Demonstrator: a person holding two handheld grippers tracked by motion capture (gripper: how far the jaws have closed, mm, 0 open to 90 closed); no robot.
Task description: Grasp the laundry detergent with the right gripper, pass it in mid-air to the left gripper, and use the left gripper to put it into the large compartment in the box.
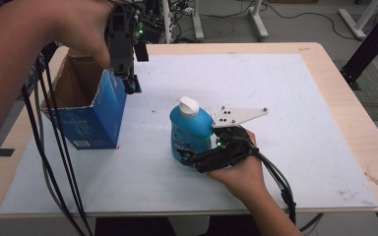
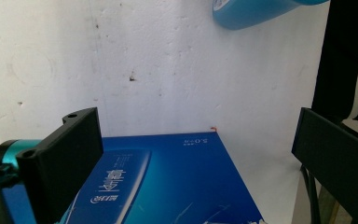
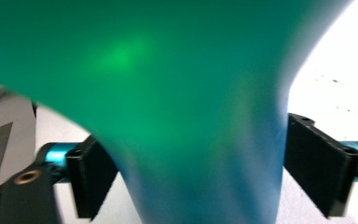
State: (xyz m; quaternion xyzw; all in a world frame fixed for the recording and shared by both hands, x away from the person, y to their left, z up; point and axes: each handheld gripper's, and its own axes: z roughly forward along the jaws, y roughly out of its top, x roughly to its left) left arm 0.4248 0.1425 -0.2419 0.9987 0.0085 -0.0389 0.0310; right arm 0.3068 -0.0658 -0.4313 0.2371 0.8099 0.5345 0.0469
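Bottle [image 1: 191, 129] (blue, white cap) stands mid-mat between the right gripper [image 1: 189, 156] jaws, grip uncertain; left gripper [image 1: 130, 84], jaws apart, hovers at ten o'clock above the box [image 1: 94, 115].

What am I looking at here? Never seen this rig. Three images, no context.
No robot: a person holds a two-jaw gripper in each hand. The high view looks down on a table covered by a white sheet; the other two views come from cameras riding on each gripper. On the sheet stand an open blue box and a blue bottle with a white cap. The left gripper hangs open over the box's rim. The right gripper has its jaws either side of the bottle; whether they press it is unclear.
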